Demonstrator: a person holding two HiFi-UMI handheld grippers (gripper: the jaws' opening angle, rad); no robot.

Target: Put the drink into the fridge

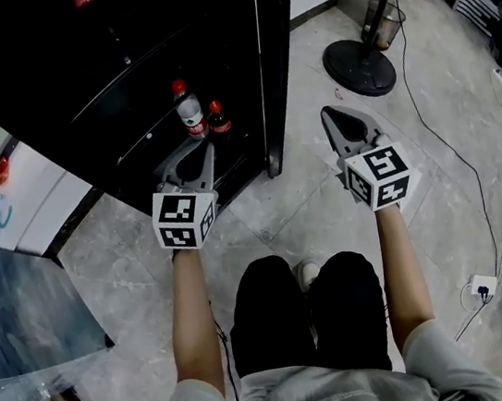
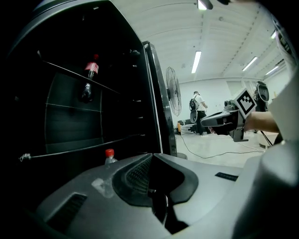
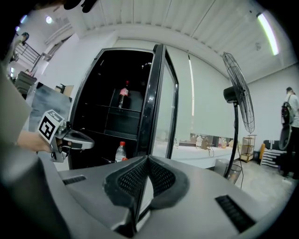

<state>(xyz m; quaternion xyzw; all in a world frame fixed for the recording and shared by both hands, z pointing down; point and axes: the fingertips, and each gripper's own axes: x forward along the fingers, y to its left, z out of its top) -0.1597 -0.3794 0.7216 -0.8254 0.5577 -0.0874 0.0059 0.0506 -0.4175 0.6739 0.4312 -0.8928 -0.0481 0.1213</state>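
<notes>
Both the left gripper [image 1: 205, 151] and the right gripper [image 1: 331, 120] have their fingers pressed together on nothing; the drinks, a clear bottle [image 1: 188, 111] and a dark cola bottle [image 1: 218, 120], stand side by side low in the open fridge [image 1: 73, 72], just beyond the left gripper. Likely risks: a careless nudge from that gripper topples them; the door [image 1: 277, 51], swung shut hard, rattles them over.
</notes>
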